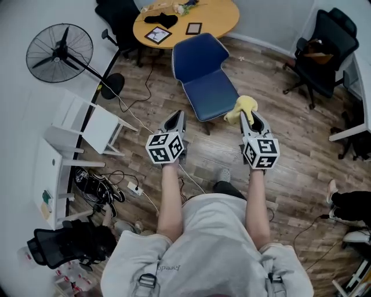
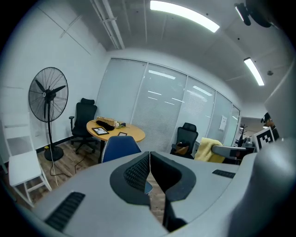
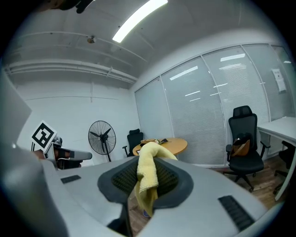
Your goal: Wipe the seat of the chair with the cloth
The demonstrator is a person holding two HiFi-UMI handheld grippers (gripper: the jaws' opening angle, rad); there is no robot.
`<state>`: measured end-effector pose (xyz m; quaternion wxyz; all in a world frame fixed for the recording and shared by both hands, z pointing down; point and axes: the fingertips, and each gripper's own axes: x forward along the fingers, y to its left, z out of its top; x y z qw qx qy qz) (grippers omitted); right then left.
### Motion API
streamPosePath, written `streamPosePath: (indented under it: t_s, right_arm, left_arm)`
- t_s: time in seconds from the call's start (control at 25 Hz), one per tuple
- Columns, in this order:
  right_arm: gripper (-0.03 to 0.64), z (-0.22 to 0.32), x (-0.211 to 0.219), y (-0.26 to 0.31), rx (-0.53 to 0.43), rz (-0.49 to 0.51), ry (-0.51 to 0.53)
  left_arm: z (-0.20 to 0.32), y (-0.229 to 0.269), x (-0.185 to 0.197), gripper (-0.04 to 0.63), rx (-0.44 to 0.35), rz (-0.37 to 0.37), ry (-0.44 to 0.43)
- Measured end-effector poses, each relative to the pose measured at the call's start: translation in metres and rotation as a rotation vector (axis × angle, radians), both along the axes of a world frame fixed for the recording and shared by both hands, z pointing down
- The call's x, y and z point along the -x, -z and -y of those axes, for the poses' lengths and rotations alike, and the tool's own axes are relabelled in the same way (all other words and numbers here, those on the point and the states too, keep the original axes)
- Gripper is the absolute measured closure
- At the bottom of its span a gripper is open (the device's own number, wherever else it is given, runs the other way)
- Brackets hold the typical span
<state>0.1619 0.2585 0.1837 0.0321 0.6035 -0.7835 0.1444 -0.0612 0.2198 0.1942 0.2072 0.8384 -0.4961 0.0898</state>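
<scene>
The yellow cloth [image 1: 244,106] is clamped in the right tool [image 1: 250,117], held out toward the blue chair [image 1: 211,93] at upper centre for wiping; the left tool [image 1: 175,122] is closed, empty.

Materials and finishes
Yellow cloth [image 1: 244,107]: soft, nappy fabric. Blue chair [image 1: 208,81]: smooth matt shell and seat. Floor [image 1: 301,145]: wood-look planks with a slight sheen. Far round surface [image 1: 223,17]: smooth light wood top. Left fan [image 1: 59,52]: black wire-metal guard, matt.
</scene>
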Motion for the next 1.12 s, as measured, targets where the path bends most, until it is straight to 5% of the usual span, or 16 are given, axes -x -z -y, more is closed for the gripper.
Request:
streamPosePath:
  t_s: [0.32, 0.64, 1.12]
  right_arm:
    - [0.532, 0.050, -0.016, -0.023, 0.041, 0.059, 0.052]
    - [0.532, 0.098, -0.011, -0.045, 0.079, 0.079, 0.070]
    - [0.532, 0.217, 0.017, -0.054, 0.065, 0.061, 0.072]
  left_arm:
    - [0.034, -0.007, 0.015, 0.568, 0.017, 0.071, 0.097]
    - [0.081, -0.028, 0.032, 0.568, 0.058, 0.059, 0.157]
    - [0.220, -0.071, 0.015, 0.568, 0.081, -0.010, 0.109]
